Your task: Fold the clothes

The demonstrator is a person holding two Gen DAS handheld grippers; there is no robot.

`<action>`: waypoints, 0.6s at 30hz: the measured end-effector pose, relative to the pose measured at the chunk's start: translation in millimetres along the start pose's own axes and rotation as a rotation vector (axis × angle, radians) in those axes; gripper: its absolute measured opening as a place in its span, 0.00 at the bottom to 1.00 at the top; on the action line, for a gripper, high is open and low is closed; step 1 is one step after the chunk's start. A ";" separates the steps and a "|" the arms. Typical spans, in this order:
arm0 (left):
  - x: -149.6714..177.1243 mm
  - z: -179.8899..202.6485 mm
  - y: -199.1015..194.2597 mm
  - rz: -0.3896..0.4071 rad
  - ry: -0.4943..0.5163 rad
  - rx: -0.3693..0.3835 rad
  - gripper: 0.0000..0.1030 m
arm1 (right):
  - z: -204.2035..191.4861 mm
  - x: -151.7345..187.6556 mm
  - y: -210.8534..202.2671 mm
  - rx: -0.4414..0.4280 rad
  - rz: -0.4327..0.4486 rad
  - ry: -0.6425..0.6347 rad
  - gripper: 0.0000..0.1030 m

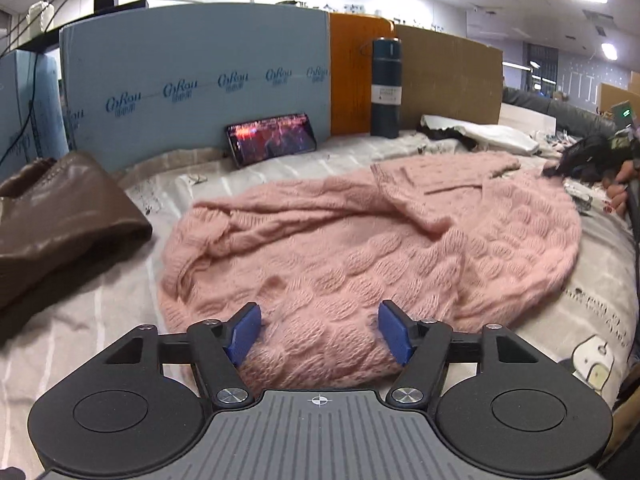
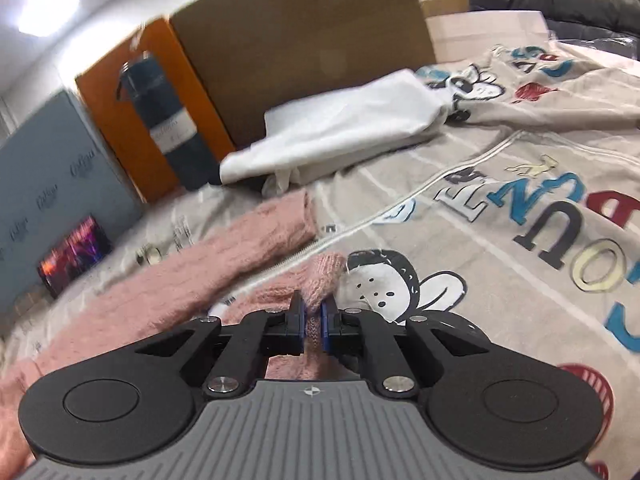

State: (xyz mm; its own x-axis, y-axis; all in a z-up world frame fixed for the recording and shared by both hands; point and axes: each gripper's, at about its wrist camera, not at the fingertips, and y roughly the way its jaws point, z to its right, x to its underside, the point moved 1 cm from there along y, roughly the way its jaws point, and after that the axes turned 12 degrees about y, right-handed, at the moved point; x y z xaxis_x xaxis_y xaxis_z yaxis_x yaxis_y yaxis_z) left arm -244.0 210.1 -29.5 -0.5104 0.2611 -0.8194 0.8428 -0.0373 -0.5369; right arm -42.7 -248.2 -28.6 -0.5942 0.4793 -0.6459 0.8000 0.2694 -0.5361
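Your left gripper point(image 1: 320, 330): jaws spread wide, blue pads point(image 1: 243, 334) either side of the near edge of the pink sweater point(image 1: 360, 248), nothing pinched between them. Whether the pads touch the knit, you cannot tell.

Your right gripper point(image 2: 314, 320): jaws drawn narrow, pinching a small bunch of the sweater point(image 2: 168, 292); a ribbed tip of knit pokes out just past the fingertips. This view is motion-blurred.

Sweater lies crumpled across the middle of the bedsheet point(image 1: 120, 312), a sleeve point(image 1: 448, 170) thrown toward the far right. In the right wrist view the sleeve point(image 2: 276, 224) runs away to the far left over the cartoon-printed bedsheet point(image 2: 500, 240).

Further out, left wrist view:
- brown folded garment point(image 1: 68, 216) at the left, well apart from the sweater
- phone point(image 1: 272, 138) with a lit screen propped against a blue board point(image 1: 192, 76) at the far side
- dark bottle point(image 1: 385, 88) upright to the right of the phone, in front of an orange panel point(image 1: 352, 80) and cardboard point(image 1: 448, 80)
- white cloth point(image 1: 500, 136) at the far right, beyond the sleeve

Right wrist view: white cloth point(image 2: 348, 128) lies just beyond the sleeve end, bottle point(image 2: 172, 120) to its left.
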 end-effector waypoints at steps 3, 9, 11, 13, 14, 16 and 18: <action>1.2 -1.5 0.5 -0.003 0.008 0.017 0.64 | -2.7 -4.4 -24.7 0.025 0.119 -0.048 0.07; 4.6 -1.6 -4.3 0.013 0.012 0.023 0.64 | 3.2 -2.1 -13.8 0.155 0.073 -0.078 0.08; 4.7 -2.8 -7.8 0.028 0.008 0.023 0.64 | 6.0 -1.1 -6.9 0.201 0.056 -0.076 0.17; 1.6 -5.3 -13.7 0.070 -0.010 0.021 0.66 | 4.1 -3.9 -13.9 0.231 0.097 -0.057 0.34; -2.2 -7.1 -15.6 0.095 -0.028 0.014 0.66 | -1.2 -7.2 -22.1 0.235 0.144 -0.058 0.43; -13.9 -10.9 -15.6 0.147 -0.074 0.006 0.72 | -16.5 -13.0 -38.3 0.194 0.221 -0.087 0.48; -30.0 -11.4 -5.1 0.158 -0.103 0.021 0.74 | -37.5 -15.3 -48.1 0.082 0.216 -0.116 0.53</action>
State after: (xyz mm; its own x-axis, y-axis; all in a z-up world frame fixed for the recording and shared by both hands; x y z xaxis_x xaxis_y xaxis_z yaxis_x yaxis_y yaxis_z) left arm -231.1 213.5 0.1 -0.3872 0.1507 -0.9096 0.9108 -0.0904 -0.4027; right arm -68.9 -237.1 27.4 -0.4191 0.4184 -0.8058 0.9030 0.1001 -0.4177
